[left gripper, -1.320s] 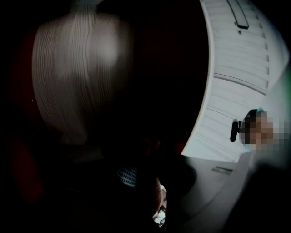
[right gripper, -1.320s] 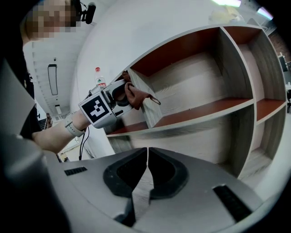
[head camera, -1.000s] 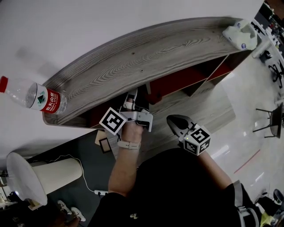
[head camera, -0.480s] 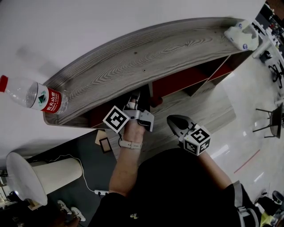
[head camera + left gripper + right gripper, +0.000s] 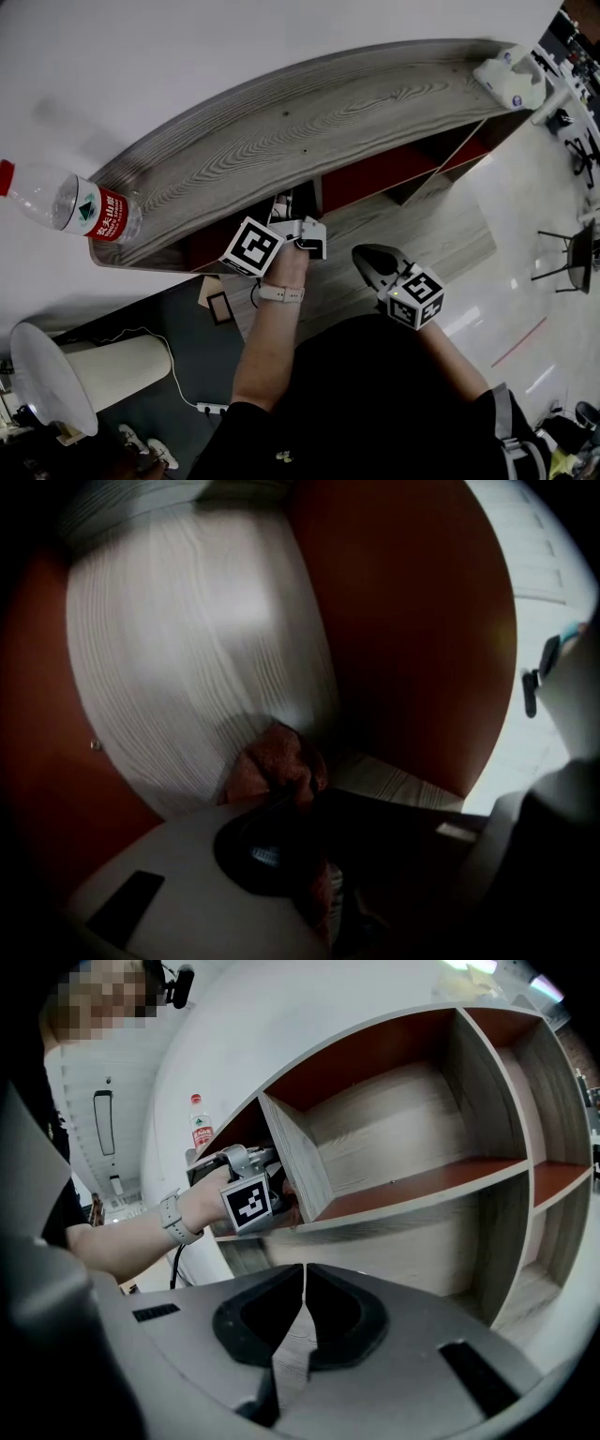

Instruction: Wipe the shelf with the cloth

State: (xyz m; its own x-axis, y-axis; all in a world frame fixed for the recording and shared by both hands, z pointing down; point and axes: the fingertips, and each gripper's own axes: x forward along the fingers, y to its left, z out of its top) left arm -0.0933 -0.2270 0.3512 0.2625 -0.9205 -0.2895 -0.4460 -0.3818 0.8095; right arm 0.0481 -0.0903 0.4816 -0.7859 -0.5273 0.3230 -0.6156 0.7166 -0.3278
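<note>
A wooden shelf unit (image 5: pixel 309 122) with red-brown inner panels stands against a white wall. My left gripper (image 5: pixel 281 208) reaches into its upper left compartment (image 5: pixel 239 1133), under the top board. In the left gripper view a reddish-brown cloth (image 5: pixel 277 766) is bunched between the jaws, shut on it, pressed near the pale wood back panel (image 5: pixel 187 649). My right gripper (image 5: pixel 367 258) hangs in front of the shelf, jaws shut with nothing in them; in its own view the right gripper (image 5: pixel 304 1283) faces the open compartments (image 5: pixel 412 1138).
A water bottle (image 5: pixel 70 208) with a red label stands on the left end of the shelf top. A white object (image 5: pixel 511 80) sits on the right end. A white lamp-like stand (image 5: pixel 84 370) and cable lie on the floor at left.
My left gripper has pushed up and deeper into the left compartment with the cloth. The right gripper has stayed put.
</note>
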